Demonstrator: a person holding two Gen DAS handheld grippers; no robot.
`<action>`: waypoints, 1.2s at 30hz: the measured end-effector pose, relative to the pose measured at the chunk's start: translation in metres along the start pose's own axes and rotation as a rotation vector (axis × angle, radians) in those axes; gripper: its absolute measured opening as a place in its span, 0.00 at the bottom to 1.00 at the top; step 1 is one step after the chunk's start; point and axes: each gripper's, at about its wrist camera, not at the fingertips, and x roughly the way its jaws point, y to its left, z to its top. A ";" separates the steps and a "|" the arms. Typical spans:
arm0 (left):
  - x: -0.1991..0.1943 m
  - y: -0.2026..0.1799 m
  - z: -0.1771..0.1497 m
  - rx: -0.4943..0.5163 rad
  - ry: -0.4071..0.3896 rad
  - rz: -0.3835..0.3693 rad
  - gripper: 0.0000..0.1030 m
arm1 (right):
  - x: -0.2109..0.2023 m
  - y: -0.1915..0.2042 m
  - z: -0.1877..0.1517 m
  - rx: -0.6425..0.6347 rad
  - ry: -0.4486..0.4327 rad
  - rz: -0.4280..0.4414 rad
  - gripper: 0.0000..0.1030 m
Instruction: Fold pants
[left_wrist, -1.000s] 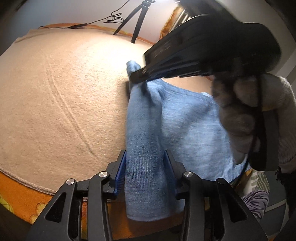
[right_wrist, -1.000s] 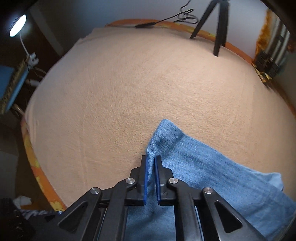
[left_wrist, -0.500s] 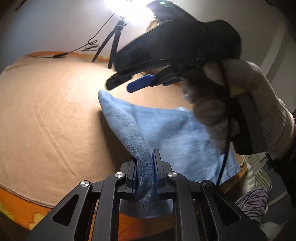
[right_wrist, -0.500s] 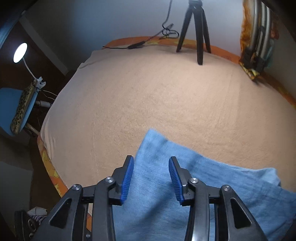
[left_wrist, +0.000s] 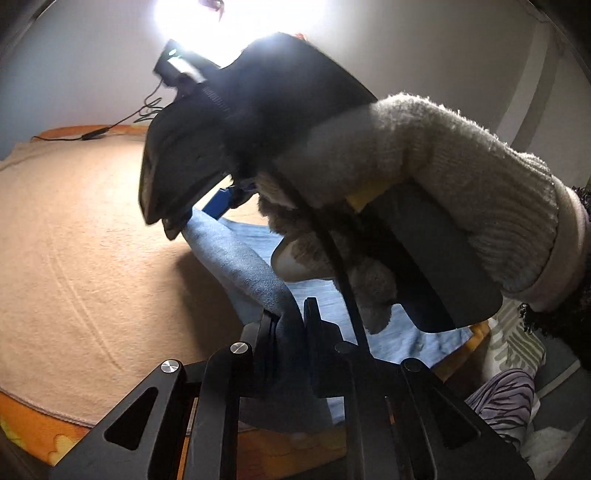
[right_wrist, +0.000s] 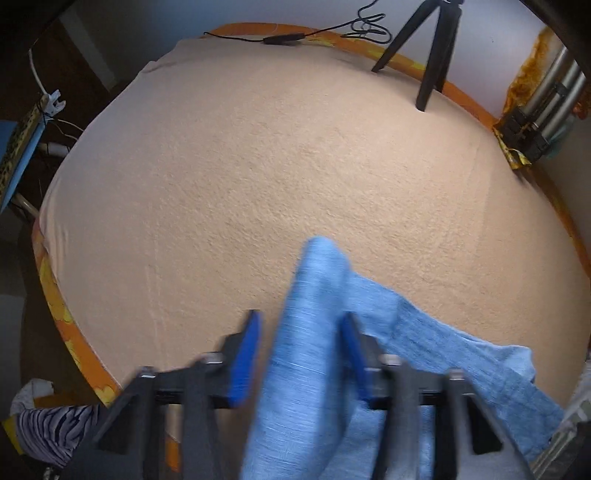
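Pants (left_wrist: 236, 258) of light blue cloth sit pinched in the left gripper (left_wrist: 290, 325), whose jaws are closed tight on a raised ridge of the fabric right at its tips. Just beyond and to its right, the right gripper (right_wrist: 299, 347) is spread wide, a fold of the pants (right_wrist: 306, 332) running up between its blue pads (right_wrist: 245, 350) without being clamped. The gloved right hand (left_wrist: 424, 177) holds that tool above the cloth. Past both grippers the garment lies bunched in a compact heap at the near edge of the beige blanket (right_wrist: 277, 166), which stretches far ahead to a tripod (right_wrist: 432, 48). Judging by this, some folding looks done, yet the bundle is still rumpled; laying it flat and squaring it remains.
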 end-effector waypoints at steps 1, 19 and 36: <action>0.000 -0.002 0.000 0.004 0.000 -0.006 0.12 | -0.004 -0.005 -0.002 0.012 -0.013 0.011 0.24; 0.013 -0.095 0.021 0.164 -0.005 -0.216 0.08 | -0.111 -0.166 -0.103 0.306 -0.312 0.166 0.05; 0.035 -0.198 0.068 0.303 0.012 -0.391 0.08 | -0.159 -0.318 -0.207 0.610 -0.484 0.219 0.04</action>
